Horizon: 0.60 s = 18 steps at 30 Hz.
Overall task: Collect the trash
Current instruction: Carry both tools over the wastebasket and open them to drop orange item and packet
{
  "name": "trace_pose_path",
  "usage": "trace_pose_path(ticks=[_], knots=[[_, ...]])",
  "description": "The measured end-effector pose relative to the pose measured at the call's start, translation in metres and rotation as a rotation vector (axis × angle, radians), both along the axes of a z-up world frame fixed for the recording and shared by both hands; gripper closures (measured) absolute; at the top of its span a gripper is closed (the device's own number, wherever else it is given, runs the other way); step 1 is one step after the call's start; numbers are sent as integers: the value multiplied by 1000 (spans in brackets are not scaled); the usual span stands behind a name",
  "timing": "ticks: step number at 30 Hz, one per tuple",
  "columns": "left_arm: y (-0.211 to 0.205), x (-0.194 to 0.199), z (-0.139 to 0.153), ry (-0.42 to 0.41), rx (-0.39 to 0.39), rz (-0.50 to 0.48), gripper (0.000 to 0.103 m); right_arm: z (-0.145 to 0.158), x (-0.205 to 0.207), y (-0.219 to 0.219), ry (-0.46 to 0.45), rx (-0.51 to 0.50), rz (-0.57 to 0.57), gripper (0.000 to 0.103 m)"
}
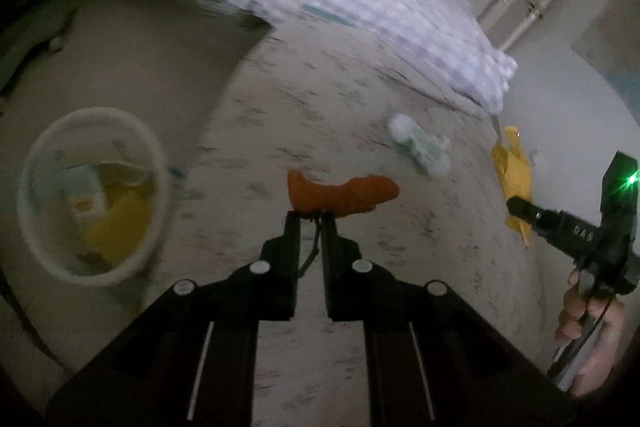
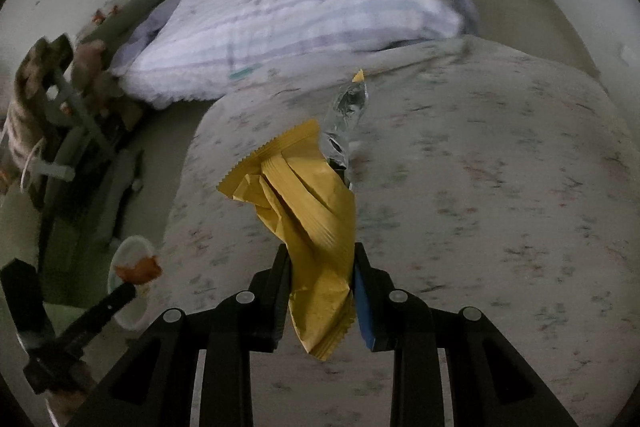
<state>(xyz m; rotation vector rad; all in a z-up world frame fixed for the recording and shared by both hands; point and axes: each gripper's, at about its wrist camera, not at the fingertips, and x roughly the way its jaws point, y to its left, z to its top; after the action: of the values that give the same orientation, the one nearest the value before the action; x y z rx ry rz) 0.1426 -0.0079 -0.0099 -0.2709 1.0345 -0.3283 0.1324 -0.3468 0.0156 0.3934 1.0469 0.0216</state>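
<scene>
Over the bed (image 1: 360,107), the left gripper (image 1: 309,217) pinches an orange wrapper (image 1: 344,193) by its edge; the right gripper (image 2: 322,267) clamps a yellow wrapper (image 2: 308,211). The bin (image 1: 96,195) stands beside the bed's left edge — that thin pinch could slip, dropping the orange wrapper short.

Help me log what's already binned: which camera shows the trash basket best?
The left wrist view: the white trash basket sits on the floor with its opening visible, yellow and pale items inside, though blurred. The right wrist view shows only part of its rim behind the left gripper.
</scene>
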Motion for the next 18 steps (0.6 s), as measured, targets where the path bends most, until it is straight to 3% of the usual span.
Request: trace_pose_path(ticks=[7, 18], knots=[[70, -7, 1, -22, 49, 112, 92, -9, 18, 65, 10, -5, 97, 74], [133, -9, -13, 1, 70, 233, 92, -30, 33, 133, 36, 20, 180, 74]])
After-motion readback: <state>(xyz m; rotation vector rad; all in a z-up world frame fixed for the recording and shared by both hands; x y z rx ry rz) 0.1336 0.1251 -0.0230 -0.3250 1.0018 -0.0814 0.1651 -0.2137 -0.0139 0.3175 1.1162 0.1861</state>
